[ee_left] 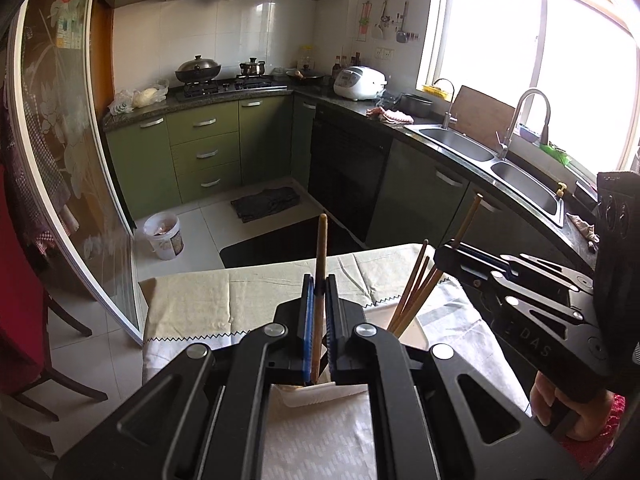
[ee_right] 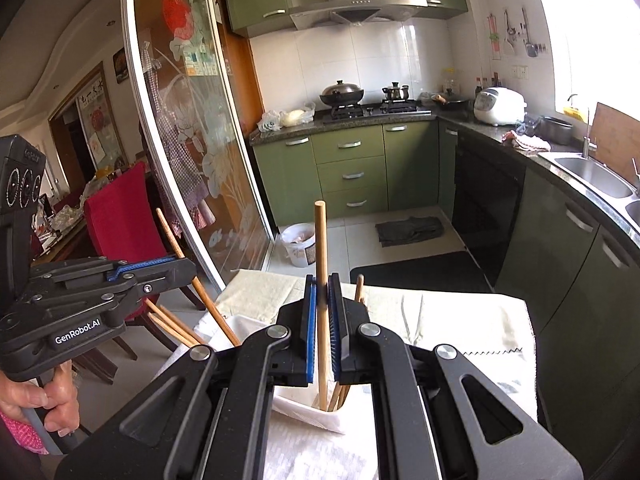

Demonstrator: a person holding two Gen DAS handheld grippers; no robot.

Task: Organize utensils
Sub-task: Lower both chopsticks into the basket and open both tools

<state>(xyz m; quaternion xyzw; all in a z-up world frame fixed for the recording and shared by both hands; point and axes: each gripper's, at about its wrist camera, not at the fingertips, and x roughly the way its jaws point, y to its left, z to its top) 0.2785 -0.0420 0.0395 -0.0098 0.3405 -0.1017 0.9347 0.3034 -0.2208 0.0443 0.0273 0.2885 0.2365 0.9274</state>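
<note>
From the left wrist view, the left claw [ee_left: 319, 288] is clamped on a single wooden chopstick [ee_left: 321, 264], which stands nearly upright between the blue pads, its lower end reaching down toward a white holder [ee_left: 320, 394] on the cloth-covered worktop [ee_left: 192, 300]; the holder's mouth is mostly hidden behind the jaws, so a blind lowering could catch the stick's tip on the rim and tip the holder; a cluster of chopsticks [ee_left: 416, 296] already leans out of the holder just to the right, and the right claw [ee_left: 452, 254], closed on another chopstick [ee_left: 468, 220], hangs close above them; the two tools are near enough that they could collide or sweep the leaning sticks out.

From the right wrist view, the right claw [ee_right: 323, 292] grips its chopstick [ee_right: 321, 248] upright, the lower end near or just inside the white holder [ee_right: 304, 408], beside other chopsticks [ee_right: 340, 396] standing there; I cannot tell whether the tip is past the rim; a release short of it would let the stick fall onto the worktop [ee_right: 460, 320]; the left claw [ee_right: 176, 268] hovers at the left above more leaning chopsticks [ee_right: 180, 332], and a thin round stick held at one point may swivel between the pads.
</note>
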